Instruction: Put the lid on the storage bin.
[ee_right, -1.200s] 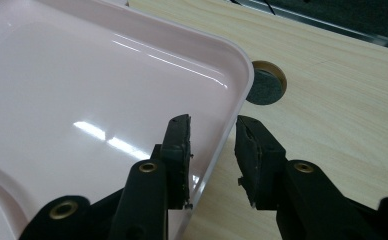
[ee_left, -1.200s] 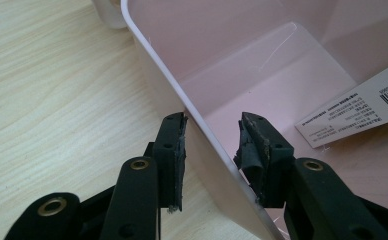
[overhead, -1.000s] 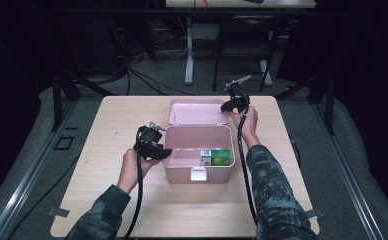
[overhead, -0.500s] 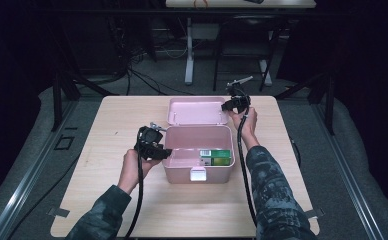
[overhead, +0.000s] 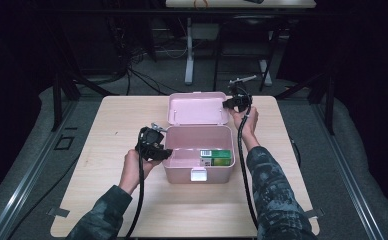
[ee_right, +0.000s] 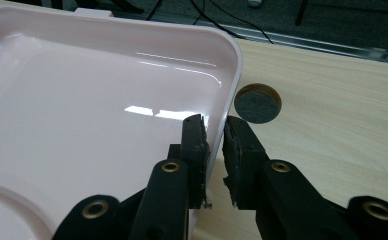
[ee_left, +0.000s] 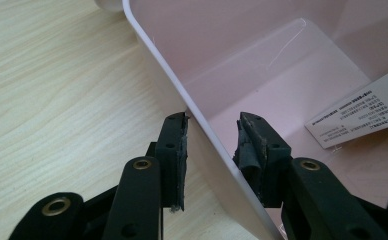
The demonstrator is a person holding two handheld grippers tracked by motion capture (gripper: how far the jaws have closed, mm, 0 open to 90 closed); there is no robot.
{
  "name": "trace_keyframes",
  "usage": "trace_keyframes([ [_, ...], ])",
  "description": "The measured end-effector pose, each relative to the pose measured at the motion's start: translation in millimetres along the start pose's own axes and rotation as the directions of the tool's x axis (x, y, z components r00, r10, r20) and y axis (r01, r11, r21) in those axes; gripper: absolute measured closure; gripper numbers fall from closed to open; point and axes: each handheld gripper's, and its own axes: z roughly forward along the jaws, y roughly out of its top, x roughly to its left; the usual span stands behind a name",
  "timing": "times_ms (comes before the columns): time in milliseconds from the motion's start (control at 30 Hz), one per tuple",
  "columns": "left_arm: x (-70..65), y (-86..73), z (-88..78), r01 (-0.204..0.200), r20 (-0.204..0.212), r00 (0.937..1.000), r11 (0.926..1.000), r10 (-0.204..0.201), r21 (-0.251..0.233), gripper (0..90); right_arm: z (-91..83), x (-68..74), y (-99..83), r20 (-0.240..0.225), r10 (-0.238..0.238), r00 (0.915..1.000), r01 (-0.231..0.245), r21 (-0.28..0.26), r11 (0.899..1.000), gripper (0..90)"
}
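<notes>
Now our right tongs (ee_right: 214,127) have just closed onto the light, slippery pink lid's (ee_right: 107,100) rim, while our left tongs (ee_left: 212,132) pinch the box wall (ee_left: 202,125).

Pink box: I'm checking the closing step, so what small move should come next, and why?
Probably swing the lid forward over the pink box. The right gripper, jaws just closing, straddles its rim; the left gripper straddles the box wall, steadying it.

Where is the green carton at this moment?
In the high view, the green carton lies inside the open pink box, in its front right corner, near the white latch.
</notes>
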Motion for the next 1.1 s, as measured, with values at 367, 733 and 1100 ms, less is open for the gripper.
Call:
trace_keyframes([
  [367,-0.7,-0.1,0.4,-0.003,-0.006,1.0000,1.0000,0.003,-0.005,64.6,-15.1,-2.1,1.2,-0.029,0.013,0.9995,-0.014,-0.062,0.998,81.5],
  [733,-1.5,0.0,0.5,-0.009,-0.015,0.9998,1.0000,0.009,-0.003,64.8,-30.5,-1.6,0.5,-0.059,0.008,0.9982,-0.015,-0.126,0.992,83.0],
  [1100,-2.0,0.0,1.0,-0.012,-0.016,0.9998,0.9999,0.012,-0.006,65.0,-43.4,-4.5,-3.5,-0.097,-0.012,0.9952,-0.006,-0.181,0.984,83.1],
])
